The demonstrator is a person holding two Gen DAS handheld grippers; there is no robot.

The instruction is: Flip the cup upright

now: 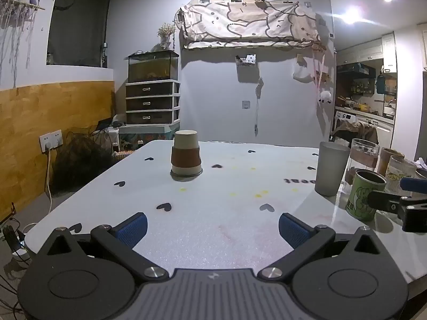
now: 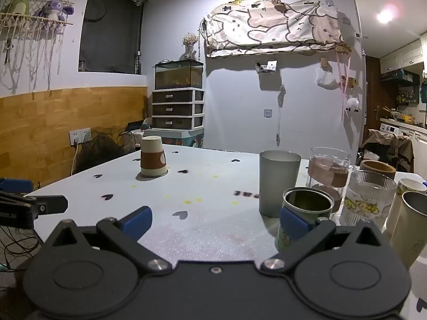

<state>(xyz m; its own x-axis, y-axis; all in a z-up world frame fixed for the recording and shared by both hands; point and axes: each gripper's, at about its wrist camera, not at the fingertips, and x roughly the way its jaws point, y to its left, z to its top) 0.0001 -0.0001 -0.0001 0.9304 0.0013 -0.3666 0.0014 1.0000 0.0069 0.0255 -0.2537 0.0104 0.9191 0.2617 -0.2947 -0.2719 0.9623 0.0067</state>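
**Paper cup stands mouth-down, both grippers wide and empty**

The paper cup (image 1: 186,155) sits upside down on the white table (image 1: 213,229), rim against the surface and base on top, with a brown sleeve around its middle. It stands alone toward the far left part of the tabletop, well apart from either gripper. In the right wrist view the same cup (image 2: 153,157) appears left of centre, beyond a scatter of black heart prints.

The left gripper (image 1: 212,228) is held level and low over the near edge of the table, pointing across it with the cup almost straight ahead. Its blue pads (image 1: 132,228) are spread wide, and nothing lies between them but bare tabletop.

The right gripper (image 2: 216,222) hovers level beside it, also at the near edge. Its jaws are likewise wide apart and hold nothing; the right pad overlaps a green printed tin (image 2: 304,213) in the view, though whether it touches the tin cannot be told.

Behind the tin stands a frosted grey tumbler (image 2: 279,182), then a cluster of glasses and mugs (image 2: 368,200) at the table's right side.
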